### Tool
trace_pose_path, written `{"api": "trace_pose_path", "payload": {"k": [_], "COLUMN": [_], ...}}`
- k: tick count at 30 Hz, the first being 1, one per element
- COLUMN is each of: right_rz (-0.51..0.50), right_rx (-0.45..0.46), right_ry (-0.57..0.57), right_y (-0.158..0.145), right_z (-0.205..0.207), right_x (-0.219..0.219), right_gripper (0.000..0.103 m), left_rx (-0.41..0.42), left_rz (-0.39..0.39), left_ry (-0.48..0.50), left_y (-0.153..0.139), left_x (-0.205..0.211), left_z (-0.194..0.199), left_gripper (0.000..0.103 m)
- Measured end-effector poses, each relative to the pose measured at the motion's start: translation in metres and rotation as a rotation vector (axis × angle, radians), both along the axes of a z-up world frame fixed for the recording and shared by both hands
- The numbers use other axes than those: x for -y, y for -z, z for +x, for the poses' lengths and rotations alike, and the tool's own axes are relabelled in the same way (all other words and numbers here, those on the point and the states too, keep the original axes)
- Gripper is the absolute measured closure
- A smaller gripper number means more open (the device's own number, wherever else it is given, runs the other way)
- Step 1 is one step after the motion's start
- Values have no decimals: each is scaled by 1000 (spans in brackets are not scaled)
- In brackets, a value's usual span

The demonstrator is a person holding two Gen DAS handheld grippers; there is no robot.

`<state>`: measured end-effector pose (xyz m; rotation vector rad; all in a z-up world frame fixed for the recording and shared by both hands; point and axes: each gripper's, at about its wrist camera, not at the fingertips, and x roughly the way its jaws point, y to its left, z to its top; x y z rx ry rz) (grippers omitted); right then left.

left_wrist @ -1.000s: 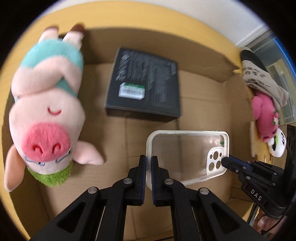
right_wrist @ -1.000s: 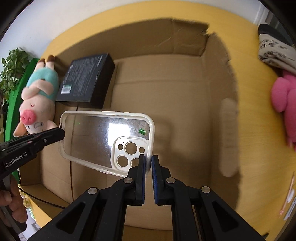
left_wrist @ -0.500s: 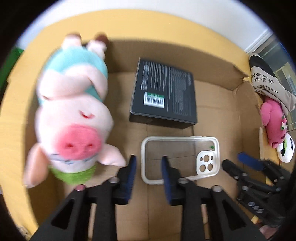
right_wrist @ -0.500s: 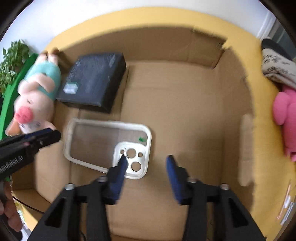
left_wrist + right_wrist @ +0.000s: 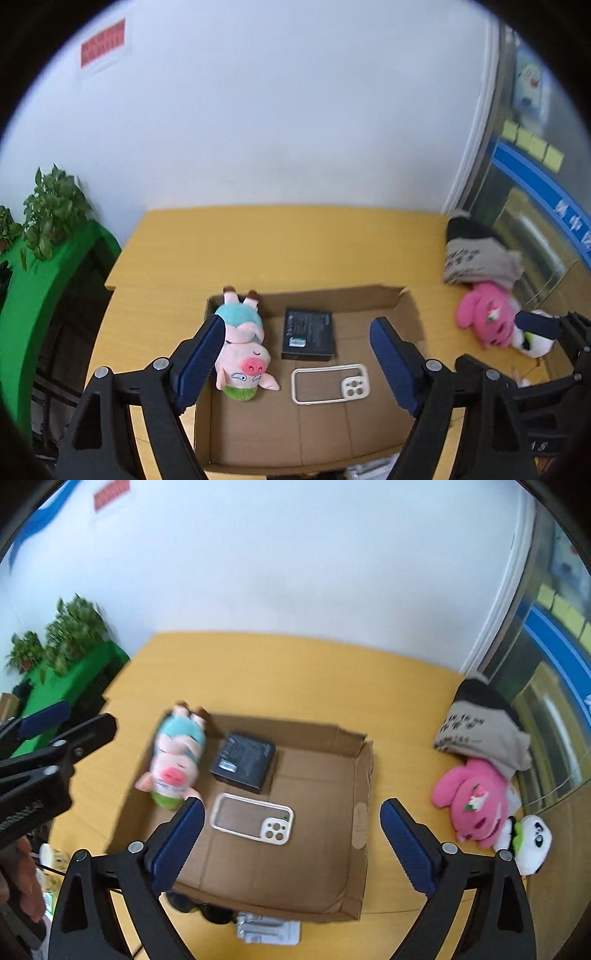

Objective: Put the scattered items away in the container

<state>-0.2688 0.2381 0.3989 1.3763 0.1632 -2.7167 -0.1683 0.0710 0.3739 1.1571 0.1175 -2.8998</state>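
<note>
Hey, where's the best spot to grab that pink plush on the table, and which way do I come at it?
Probably the pink plush by its round body, coming from above. It lies flat on the table, soft enough to pinch, and a grey bag and a panda toy crowd its far and near ends, so those approaches look blocked.

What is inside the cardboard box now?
Inside the cardboard box lie a pig plush, a black box and a clear phone case. Gripper fingers cover its near-left corner in both views, so anything there cannot be seen.
</note>
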Motion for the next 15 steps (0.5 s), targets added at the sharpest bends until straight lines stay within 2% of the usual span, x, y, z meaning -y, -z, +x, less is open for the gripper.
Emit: {"api": "trace_pose_path", "payload": {"k": [2,7,15], "right_rz": [5,6,0], "right_rx": [-36,-72,-117], "right_ry": [-8,-17,-32], "right_y": [-24,-57,-86], "right_z": [24,70,123], "right_x": [6,19,29], "right_gripper": [4,4,2], "left_rx": [-37,-70,-91], "left_rz": [5,27,22], "left_ry": [0,-1,-4], "left_y": [-15,-40,-67], "left_x": [-2,-3,-3], "left_z": [18,56,113], "left_gripper": [22,22,22]}}
